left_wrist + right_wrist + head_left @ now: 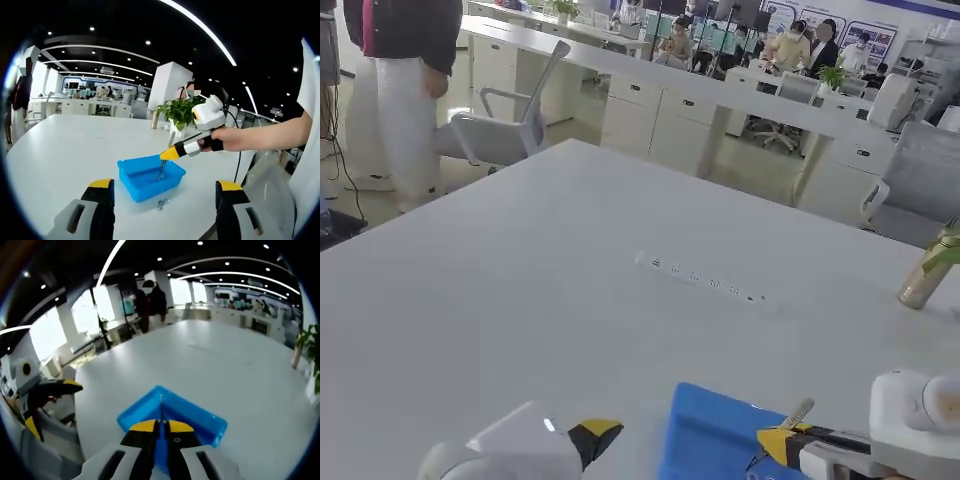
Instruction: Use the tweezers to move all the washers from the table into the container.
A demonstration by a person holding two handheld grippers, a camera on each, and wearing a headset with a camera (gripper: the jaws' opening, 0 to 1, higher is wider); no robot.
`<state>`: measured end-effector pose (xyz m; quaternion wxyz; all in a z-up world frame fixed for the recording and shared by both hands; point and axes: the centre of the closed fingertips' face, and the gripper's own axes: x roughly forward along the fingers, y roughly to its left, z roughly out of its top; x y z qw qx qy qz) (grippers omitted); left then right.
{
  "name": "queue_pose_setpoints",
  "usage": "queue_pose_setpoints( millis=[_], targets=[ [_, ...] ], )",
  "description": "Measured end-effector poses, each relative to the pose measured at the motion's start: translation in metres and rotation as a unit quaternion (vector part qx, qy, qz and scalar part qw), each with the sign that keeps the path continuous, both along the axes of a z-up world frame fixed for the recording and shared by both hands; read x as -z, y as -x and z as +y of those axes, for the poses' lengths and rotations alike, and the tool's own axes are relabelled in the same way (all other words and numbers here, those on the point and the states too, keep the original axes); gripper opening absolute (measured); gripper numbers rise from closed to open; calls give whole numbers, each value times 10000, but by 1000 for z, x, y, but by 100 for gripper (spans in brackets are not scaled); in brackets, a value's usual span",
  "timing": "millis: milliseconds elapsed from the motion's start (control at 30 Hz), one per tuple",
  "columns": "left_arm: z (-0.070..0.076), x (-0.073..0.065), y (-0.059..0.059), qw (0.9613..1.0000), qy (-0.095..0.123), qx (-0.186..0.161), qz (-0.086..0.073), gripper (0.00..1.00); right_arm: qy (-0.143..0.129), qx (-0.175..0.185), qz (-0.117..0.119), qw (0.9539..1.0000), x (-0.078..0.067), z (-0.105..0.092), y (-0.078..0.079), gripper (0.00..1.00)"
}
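Note:
A blue container (150, 177) sits on the white table (60, 155). Two or three small metal washers (163, 203) lie on the table just in front of it. My right gripper (172, 152) is shut on the thin tweezers (164, 164), whose tips point down inside the container, with a small washer (161, 176) at them. In the right gripper view the jaws (161, 427) pinch the tweezers (161, 407) above the container (200, 415). My left gripper (162, 195) stands open and empty, facing the container from the near side. In the head view the container (710, 435) lies between the two grippers.
A white power strip (705, 280) lies mid-table, and a metal bottle (928, 272) stands at the right edge. A potted plant (180, 111) stands behind the container. An office chair (505, 130) and a standing person (405, 90) are beyond the table's far left.

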<state>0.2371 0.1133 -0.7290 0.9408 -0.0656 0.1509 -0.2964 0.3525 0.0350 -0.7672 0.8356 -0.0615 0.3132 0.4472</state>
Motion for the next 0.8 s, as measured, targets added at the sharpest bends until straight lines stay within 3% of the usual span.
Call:
queue_pose_setpoints(
  millis=[400, 600, 633, 667, 800],
  targets=[
    [0, 3, 1, 10000, -62, 43, 56, 82, -215, -186, -40, 9996, -19, 11, 30, 3],
    [0, 6, 1, 9998, -140, 61, 91, 80, -233, -241, 181, 9993, -4, 10, 42, 3],
    [0, 6, 1, 9998, -143, 64, 92, 80, -417, -169, 122, 9989, -9, 12, 41, 4],
    [0, 7, 1, 9998, -151, 67, 101, 79, -378, -145, 284, 9988, -5, 10, 44, 3],
    [0, 9, 1, 9997, -194, 74, 127, 78, -344, -160, 310, 9988, 0, 9, 48, 3]
  ],
)
